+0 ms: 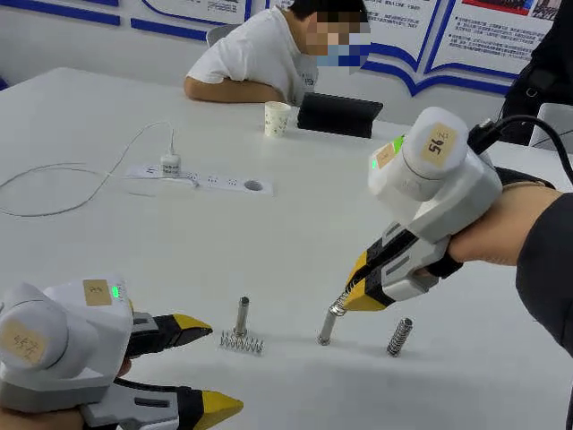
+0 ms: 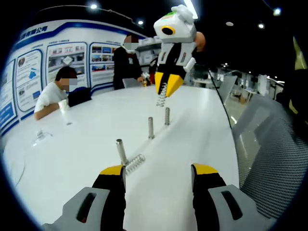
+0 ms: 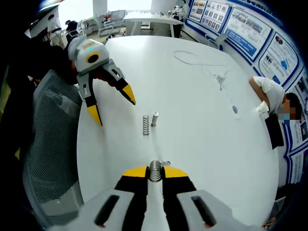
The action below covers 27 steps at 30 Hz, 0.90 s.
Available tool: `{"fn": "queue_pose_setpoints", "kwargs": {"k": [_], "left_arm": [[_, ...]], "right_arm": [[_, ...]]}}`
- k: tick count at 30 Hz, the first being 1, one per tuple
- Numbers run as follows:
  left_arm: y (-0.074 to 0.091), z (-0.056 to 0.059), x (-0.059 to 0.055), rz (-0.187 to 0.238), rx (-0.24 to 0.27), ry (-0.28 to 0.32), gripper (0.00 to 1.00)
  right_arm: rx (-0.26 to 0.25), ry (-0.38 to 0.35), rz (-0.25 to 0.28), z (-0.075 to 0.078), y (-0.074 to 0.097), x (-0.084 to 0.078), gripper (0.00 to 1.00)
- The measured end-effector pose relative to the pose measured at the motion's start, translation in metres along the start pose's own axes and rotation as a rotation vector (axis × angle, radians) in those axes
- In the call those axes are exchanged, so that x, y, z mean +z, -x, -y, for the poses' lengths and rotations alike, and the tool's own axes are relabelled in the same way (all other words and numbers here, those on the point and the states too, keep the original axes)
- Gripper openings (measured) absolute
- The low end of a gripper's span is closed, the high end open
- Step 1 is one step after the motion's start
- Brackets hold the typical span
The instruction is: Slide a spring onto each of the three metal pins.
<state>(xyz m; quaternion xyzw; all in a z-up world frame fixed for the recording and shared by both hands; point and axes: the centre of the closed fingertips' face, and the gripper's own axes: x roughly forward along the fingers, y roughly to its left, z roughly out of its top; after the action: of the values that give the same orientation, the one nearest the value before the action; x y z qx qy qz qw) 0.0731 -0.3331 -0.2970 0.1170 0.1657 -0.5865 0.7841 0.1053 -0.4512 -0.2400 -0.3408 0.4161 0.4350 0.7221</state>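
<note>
My right claw [image 1: 351, 300] grips a small coiled steel spring [image 3: 154, 170] just above the middle upright metal pin [image 1: 327, 328]. My left claw [image 1: 222, 369] stands wide near a second coiled spring [image 1: 242, 341] lying flat.

Bright even light, round white ceiling lamps [image 2: 94, 6] above the wide white glossy table [image 1: 269, 242], faint soft shadow beside the upright grey metal pin [image 1: 242, 315], gripper views bent at edges
</note>
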Motion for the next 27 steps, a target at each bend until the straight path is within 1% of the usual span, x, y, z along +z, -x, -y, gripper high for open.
{"fn": "queue_pose_setpoints", "kwargs": {"k": [4,7,13,23,26,27], "left_arm": [[0.001,0.000,-0.003,-0.001,0.008,0.014,0.58],[0.002,0.001,-0.004,0.001,0.010,0.019,0.58],[0.003,-0.001,-0.005,0.004,0.017,0.030,0.58],[0.005,-0.002,-0.006,0.006,0.024,0.039,0.57],[0.005,-0.003,-0.007,0.006,0.027,0.040,0.57],[0.005,-0.002,-0.007,0.006,0.026,0.041,0.57]], "right_arm": [[-0.007,-0.016,-0.028,0.011,-0.007,-0.005,0.12],[-0.002,-0.018,-0.051,0.015,-0.014,-0.008,0.12],[0.011,-0.002,-0.094,0.016,-0.027,-0.011,0.12],[0.038,-0.007,-0.124,0.018,-0.041,-0.012,0.12],[0.047,-0.008,-0.136,0.017,-0.046,-0.014,0.12],[0.051,-0.010,-0.148,0.017,-0.049,-0.016,0.12]]}}
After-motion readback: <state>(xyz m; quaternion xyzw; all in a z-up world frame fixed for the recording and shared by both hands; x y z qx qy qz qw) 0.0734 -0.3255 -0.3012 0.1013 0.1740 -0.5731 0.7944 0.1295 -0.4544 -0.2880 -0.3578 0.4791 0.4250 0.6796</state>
